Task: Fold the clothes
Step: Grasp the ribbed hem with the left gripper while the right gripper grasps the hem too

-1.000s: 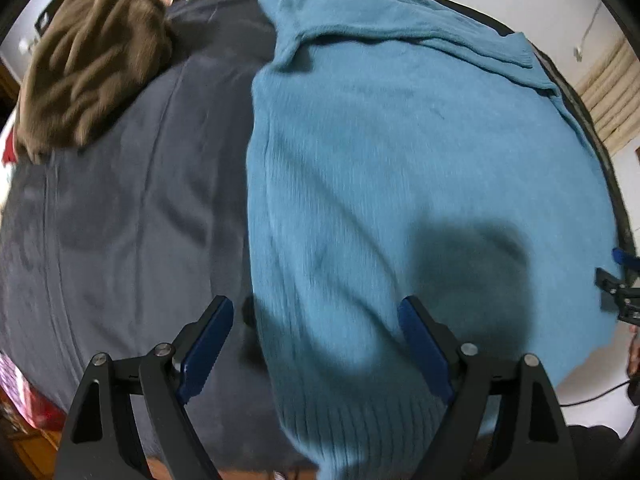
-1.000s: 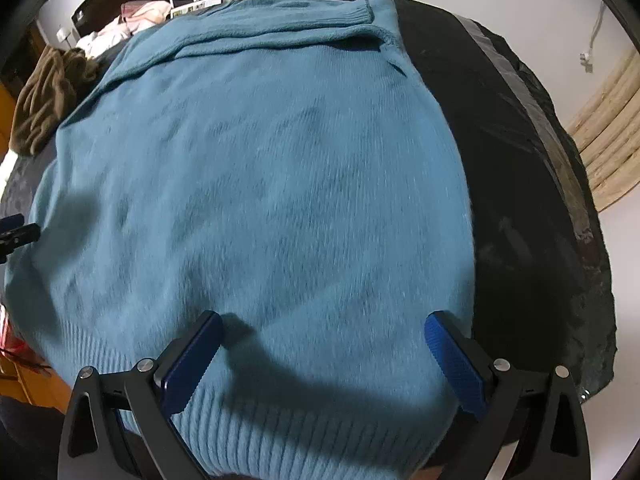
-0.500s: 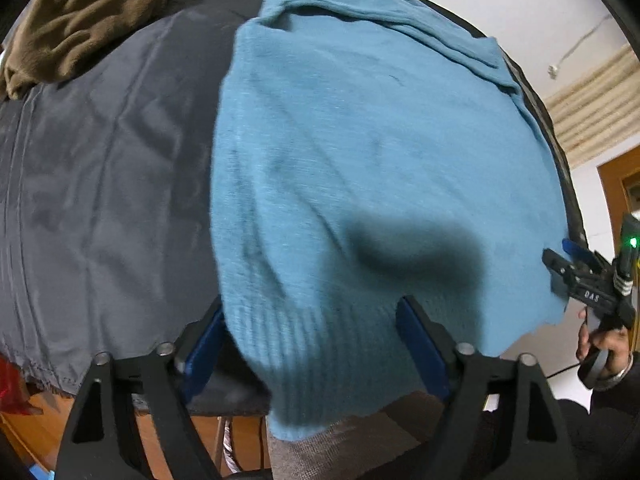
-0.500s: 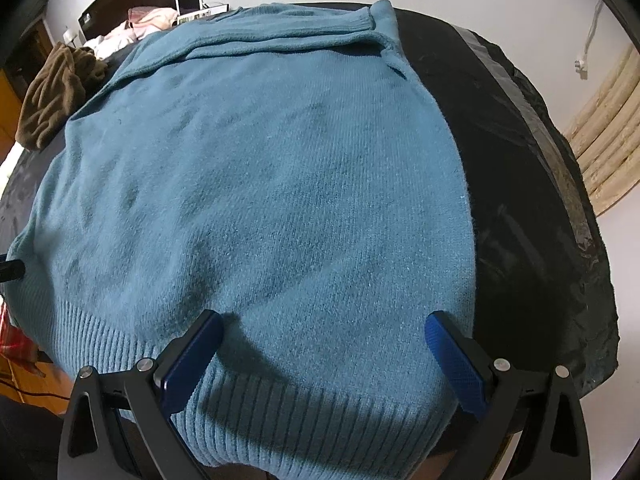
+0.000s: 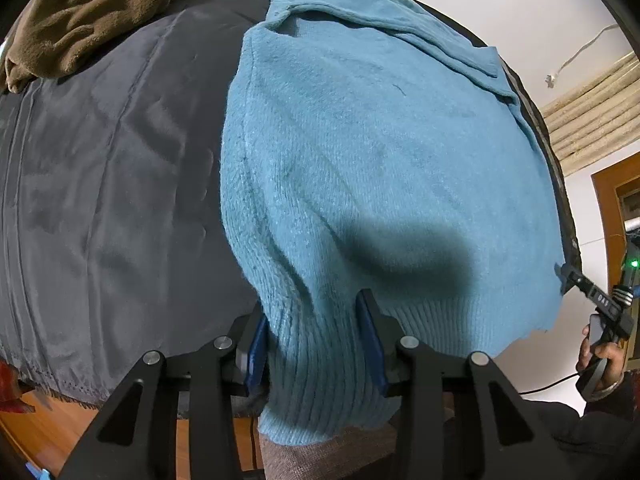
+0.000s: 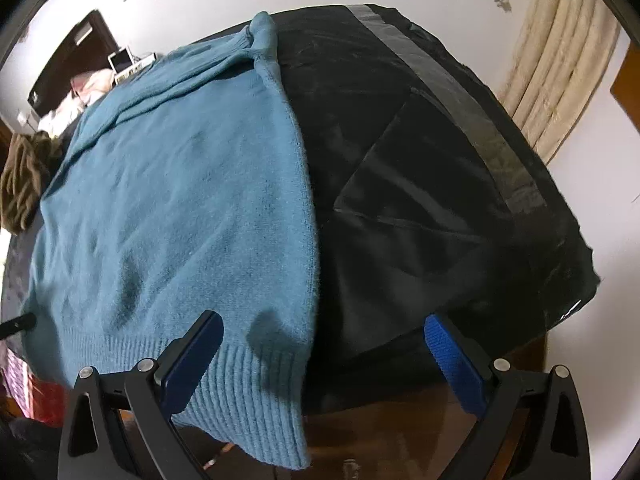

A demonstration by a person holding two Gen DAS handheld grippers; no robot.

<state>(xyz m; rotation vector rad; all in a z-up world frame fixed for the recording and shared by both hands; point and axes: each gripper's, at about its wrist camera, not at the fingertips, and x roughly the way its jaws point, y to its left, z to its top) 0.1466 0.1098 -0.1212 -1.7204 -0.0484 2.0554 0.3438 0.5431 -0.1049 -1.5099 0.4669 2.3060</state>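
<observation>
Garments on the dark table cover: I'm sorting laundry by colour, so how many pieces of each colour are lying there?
Blue: 1, the blue sweater, its ribbed hem between the closing jaws of the left gripper.
Brown: 1, the brown garment, bunched at the far corner.
Total: 2

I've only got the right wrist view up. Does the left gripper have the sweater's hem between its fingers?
Observer: Yes. The left gripper's jaws are closing, and the ribbed hem of the sweater is bunched between its pads.
Operator: Which part of the hem?
Observer: The left corner, where the hem hangs over the edge of the black-covered table.
Operator: How does my side look from there?
Observer: A hand holds the right gripper at the opposite hem corner.
</observation>
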